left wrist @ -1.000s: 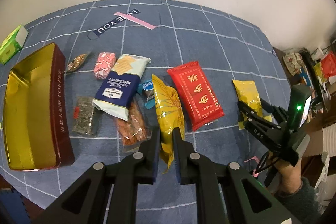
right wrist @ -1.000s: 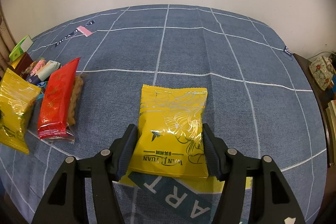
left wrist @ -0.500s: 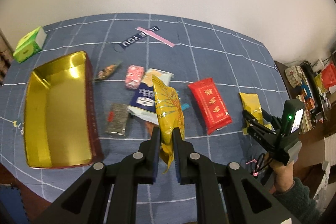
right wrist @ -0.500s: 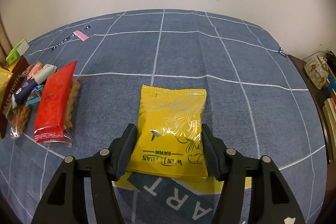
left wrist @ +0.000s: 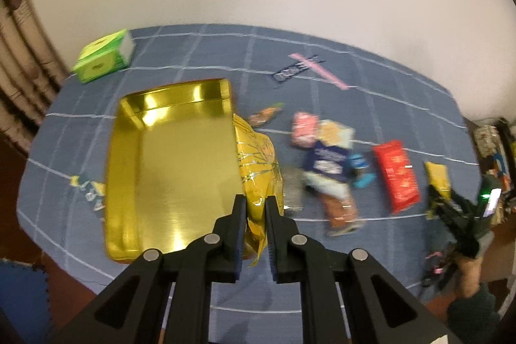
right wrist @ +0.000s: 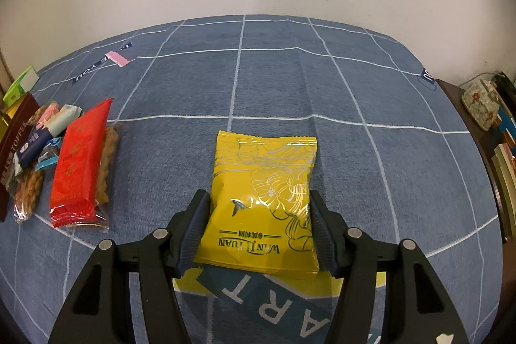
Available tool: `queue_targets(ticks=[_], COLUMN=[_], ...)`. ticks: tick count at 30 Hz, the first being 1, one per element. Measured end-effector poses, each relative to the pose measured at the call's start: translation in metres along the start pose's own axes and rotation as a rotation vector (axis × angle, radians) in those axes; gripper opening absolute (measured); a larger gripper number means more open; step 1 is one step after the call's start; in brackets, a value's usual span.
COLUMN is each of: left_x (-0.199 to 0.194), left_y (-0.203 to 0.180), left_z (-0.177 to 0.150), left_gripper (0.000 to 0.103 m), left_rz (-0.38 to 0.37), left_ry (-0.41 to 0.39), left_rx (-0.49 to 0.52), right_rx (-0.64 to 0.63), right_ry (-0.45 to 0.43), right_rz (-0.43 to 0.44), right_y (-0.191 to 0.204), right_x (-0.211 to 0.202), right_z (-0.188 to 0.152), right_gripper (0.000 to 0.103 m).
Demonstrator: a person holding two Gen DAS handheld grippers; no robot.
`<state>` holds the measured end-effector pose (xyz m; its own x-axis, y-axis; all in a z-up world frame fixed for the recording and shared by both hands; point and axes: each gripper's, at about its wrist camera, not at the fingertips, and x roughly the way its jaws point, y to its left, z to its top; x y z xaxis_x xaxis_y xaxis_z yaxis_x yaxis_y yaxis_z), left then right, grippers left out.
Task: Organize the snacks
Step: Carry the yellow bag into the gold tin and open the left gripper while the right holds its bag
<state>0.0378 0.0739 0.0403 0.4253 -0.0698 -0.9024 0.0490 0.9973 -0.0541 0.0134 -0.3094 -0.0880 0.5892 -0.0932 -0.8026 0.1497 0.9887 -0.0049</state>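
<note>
Tongs on the left: left tongs (left wrist: pixel 256 208) nearly closed, 2 pads pinching the lower end of a gold-yellow bag (left wrist: pixel 258 170). Bag off the cloth, hanging over the right rim of the gold tin (left wrist: pixel 167 170), top end reaching toward the tin's far right corner. Whole view blurred. Tin open, with nothing lying on its floor.

Right tongs (right wrist: pixel 259 221) about half wide, pointing down at a yellow packet (right wrist: pixel 261 202) lying flat on the blue checked cloth (right wrist: pixel 322 79). 1 pad set against each side edge of that packet; packet not visibly squashed, so cannot tell whether squeezed or only touched. Seen from the left camera, these tongs and the hand (left wrist: pixel 467 266) behind them well to the right of the tin, near the cloth's right edge.

Between the tin and the yellow packet, a loose row of snacks on the cloth: a pink packet (left wrist: pixel 303 126) and a navy-and-white packet (left wrist: pixel 325 163) nearer the tin, then a red packet (right wrist: pixel 80 163) farther right, partly lying on a clear bag of twisted fried sticks (right wrist: pixel 108 157). Green box (left wrist: pixel 103 55) beyond the tin's far left corner, apart from it.
</note>
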Motion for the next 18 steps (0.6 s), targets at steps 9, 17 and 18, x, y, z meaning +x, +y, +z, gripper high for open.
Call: queue_targets(ticks=[9,17,18], left_x=[0.018,0.038,0.04], left_y=[0.051,0.08,0.084], left_z=[-0.006,-0.014,-0.015], left_gripper=[0.006,0.006,0.006], left_rz=[0.063,0.102,0.105], left_ry=[0.038,0.08,0.084], left_rx=[-0.057,-0.093,-0.094], right_rx=[0.017,0.023,0.025], right_ry=[0.012,0.017,0.018], right_rz=[-0.013,-0.02,-0.019], right_y=[-0.001,0.0,-0.001], right_x=[0.001,0.001,0.001], right_z=[0.001,0.002,0.002], right_gripper=[0.057,0.057,0.057])
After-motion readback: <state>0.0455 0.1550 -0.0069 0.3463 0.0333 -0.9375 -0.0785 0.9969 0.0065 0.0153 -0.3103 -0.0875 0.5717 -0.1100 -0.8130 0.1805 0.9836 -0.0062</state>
